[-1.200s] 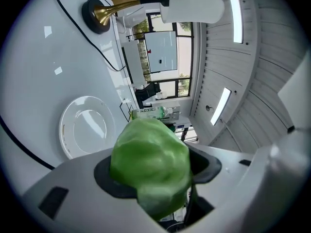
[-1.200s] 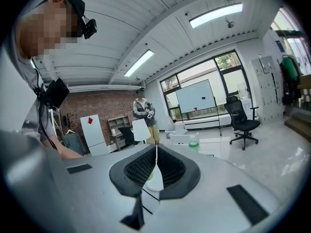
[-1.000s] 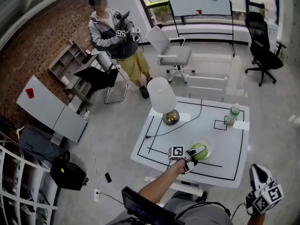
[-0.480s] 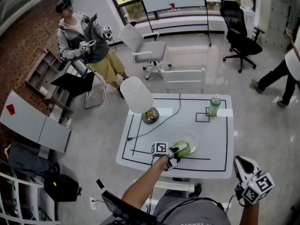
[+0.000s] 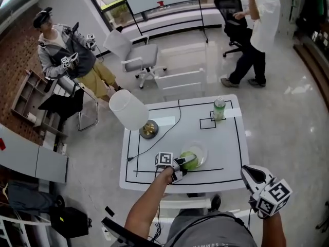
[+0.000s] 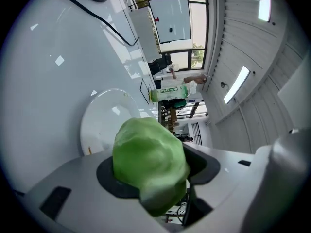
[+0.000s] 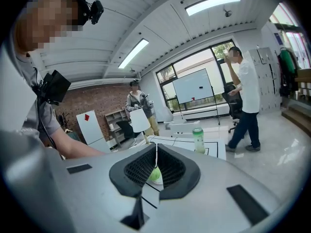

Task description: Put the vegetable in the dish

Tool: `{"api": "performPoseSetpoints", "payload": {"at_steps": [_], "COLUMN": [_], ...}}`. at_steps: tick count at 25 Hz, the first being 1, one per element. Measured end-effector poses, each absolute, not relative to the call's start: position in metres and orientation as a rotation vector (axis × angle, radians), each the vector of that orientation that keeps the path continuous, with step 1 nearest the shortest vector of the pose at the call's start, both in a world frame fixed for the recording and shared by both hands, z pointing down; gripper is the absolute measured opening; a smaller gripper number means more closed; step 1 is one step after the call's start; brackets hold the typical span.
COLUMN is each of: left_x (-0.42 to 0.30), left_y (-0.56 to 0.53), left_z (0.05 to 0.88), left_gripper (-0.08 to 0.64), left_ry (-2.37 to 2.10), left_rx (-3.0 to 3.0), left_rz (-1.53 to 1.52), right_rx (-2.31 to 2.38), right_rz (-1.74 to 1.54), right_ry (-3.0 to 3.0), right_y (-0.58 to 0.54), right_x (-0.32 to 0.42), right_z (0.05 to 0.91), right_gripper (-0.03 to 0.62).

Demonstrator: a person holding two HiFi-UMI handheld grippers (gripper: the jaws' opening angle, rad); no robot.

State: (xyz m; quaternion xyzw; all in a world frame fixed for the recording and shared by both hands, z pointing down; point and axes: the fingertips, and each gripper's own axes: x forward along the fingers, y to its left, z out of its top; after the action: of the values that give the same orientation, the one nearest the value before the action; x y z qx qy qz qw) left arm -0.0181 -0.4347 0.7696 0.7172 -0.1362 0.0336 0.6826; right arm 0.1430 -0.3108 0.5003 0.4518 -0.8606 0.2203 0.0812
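A green, cabbage-like vegetable (image 5: 189, 161) (image 6: 148, 159) sits between the jaws of my left gripper (image 5: 181, 164) (image 6: 156, 174), which is shut on it; the jaws have just been closing on it. It hangs at the near-left rim of the clear round dish (image 5: 201, 149) (image 6: 99, 118) on the white table (image 5: 231, 148). My right gripper (image 5: 251, 174) (image 7: 156, 173) is off the table's front right corner, jaws shut, nothing in them. Through its jaws I see the vegetable far off.
A white-shaded lamp (image 5: 128, 109) stands at the table's left, its cable (image 5: 169, 125) running across the top. A green bottle (image 5: 219, 108) (image 7: 197, 140) stands at the far right. A standing person (image 5: 257, 30), a seated person (image 5: 64, 55) and chairs (image 5: 136, 55) are beyond.
My left gripper has sunk with the vegetable toward the dish. A person has walked into view at the back right. The right gripper stays off the table's front right corner.
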Motion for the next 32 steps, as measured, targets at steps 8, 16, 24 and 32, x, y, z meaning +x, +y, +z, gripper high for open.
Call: {"api": "performPoseSetpoints", "payload": {"at_steps": [8, 16, 24, 32], "left_x": [-0.004, 0.007, 0.005, -0.010], "left_y": [-0.449, -0.453, -0.442, -0.449], "left_z": [0.778, 0.777, 0.777, 0.783], "left_gripper": [0.222, 0.222, 0.224, 0.290], "left_ry": [-0.214, -0.093, -0.008, -0.058], "left_rx": [1.600, 1.635, 1.735, 1.877], "left_rz": [0.141, 0.315, 0.618, 0.776], "right_rx": [1.376, 1.408, 1.400, 1.386], "right_rz": [0.703, 0.745, 0.768, 0.795], "right_ry": [-2.534, -2.512, -2.521, -2.516], "right_y": [-0.317, -0.326, -0.339, -0.348], "right_x": [0.139, 0.142, 0.139, 0.141], "right_z": [0.512, 0.520, 0.525, 0.534], "right_gripper": [0.008, 0.008, 0.008, 0.006]}}
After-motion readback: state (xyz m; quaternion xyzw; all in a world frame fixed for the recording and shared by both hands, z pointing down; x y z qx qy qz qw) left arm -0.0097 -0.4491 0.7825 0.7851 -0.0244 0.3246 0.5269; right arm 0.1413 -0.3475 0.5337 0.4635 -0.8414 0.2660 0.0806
